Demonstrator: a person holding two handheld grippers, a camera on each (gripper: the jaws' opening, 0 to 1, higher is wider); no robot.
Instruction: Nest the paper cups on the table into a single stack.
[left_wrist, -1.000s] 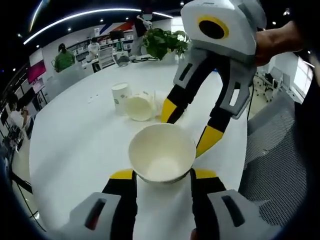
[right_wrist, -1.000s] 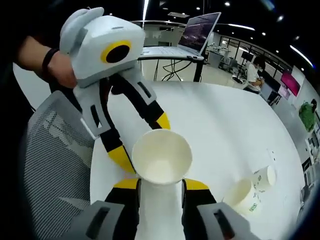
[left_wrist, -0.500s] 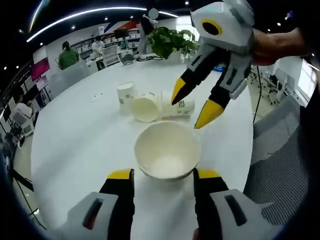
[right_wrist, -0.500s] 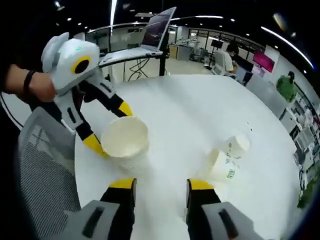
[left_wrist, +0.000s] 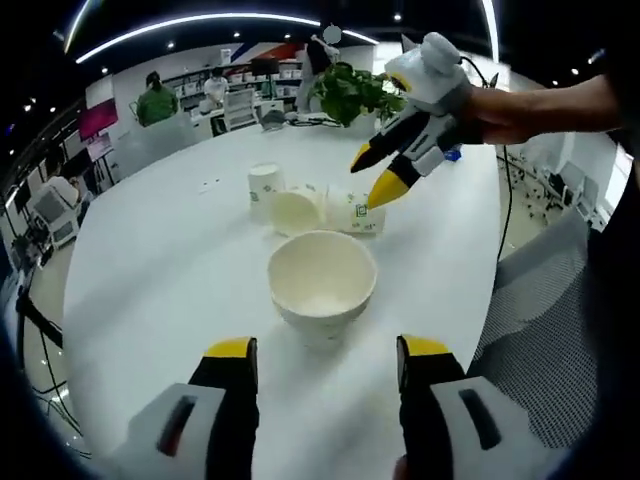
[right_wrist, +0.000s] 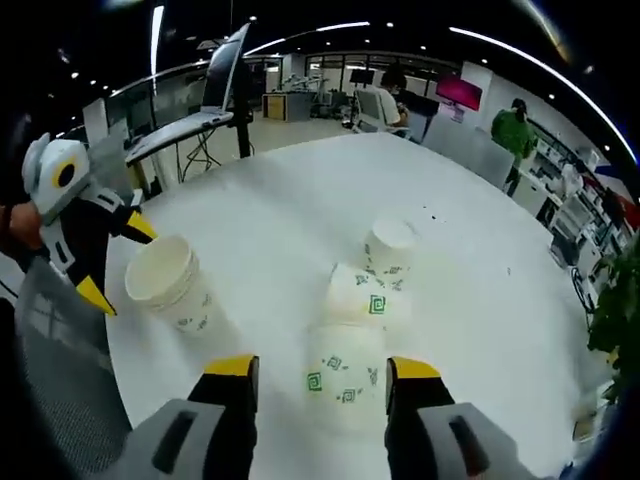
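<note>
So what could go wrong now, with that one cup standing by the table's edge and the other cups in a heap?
The upright cup stands free between the left gripper's open jaws, near the table's edge; a nudge might tip it off. The right gripper comes in open over a cup lying on its side, which may roll away or get crushed. The other two cups lie close behind and might get bumped.
</note>
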